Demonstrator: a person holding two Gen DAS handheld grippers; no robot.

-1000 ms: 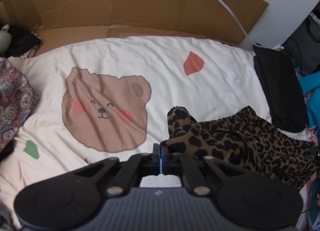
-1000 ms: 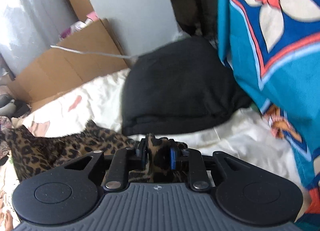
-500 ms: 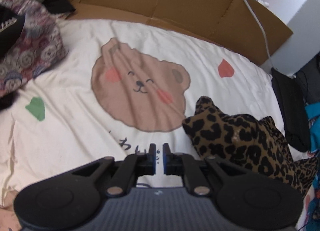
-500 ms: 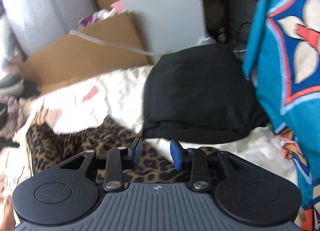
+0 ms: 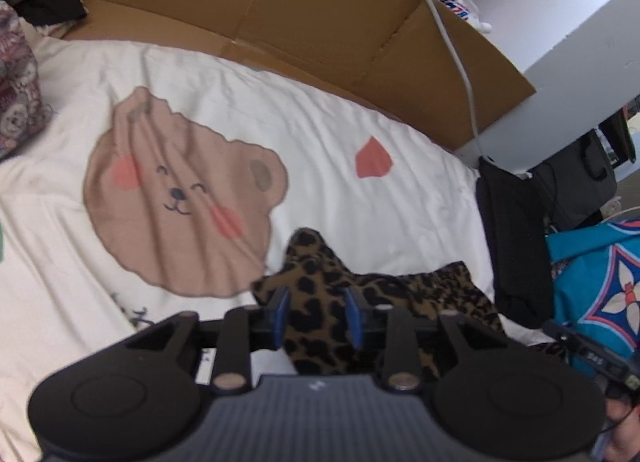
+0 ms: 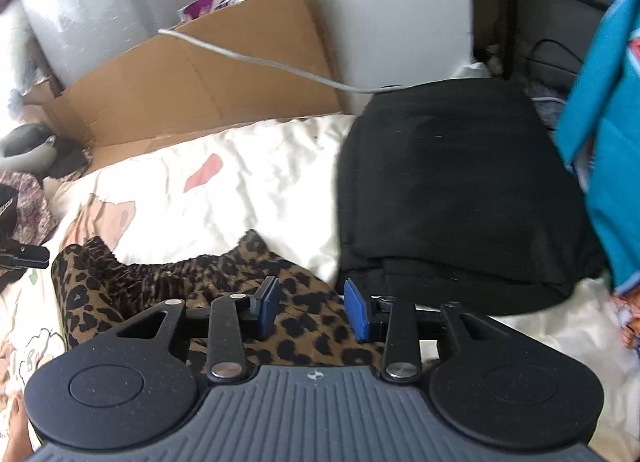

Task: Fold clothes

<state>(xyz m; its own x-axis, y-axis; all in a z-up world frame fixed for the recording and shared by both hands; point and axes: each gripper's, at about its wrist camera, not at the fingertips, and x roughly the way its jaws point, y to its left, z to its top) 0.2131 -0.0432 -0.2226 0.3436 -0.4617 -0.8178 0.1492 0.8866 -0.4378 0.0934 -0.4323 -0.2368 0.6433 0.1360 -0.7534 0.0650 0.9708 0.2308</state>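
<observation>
A leopard-print garment [image 5: 320, 274] lies crumpled on the white bear-print bedsheet [image 5: 240, 102]. In the left wrist view my left gripper [image 5: 318, 316] is open, its blue pads spread on either side of a raised fold of the garment. In the right wrist view the same leopard-print garment [image 6: 168, 278] spreads to the left, and my right gripper [image 6: 312, 312] hangs open over its near edge with the cloth lying under the gap between the pads.
A folded black garment [image 6: 452, 190] lies on the bed's right side. A blue patterned cloth [image 6: 608, 134] hangs at the far right. Cardboard [image 5: 280, 10] and a white cable [image 5: 452, 42] line the back. A patterned pillow [image 5: 16, 86] sits left.
Both grippers let go of the leopard garment and opened wide. The left one swung left, then came back over a fold of it. The right one moved up and back slightly.
</observation>
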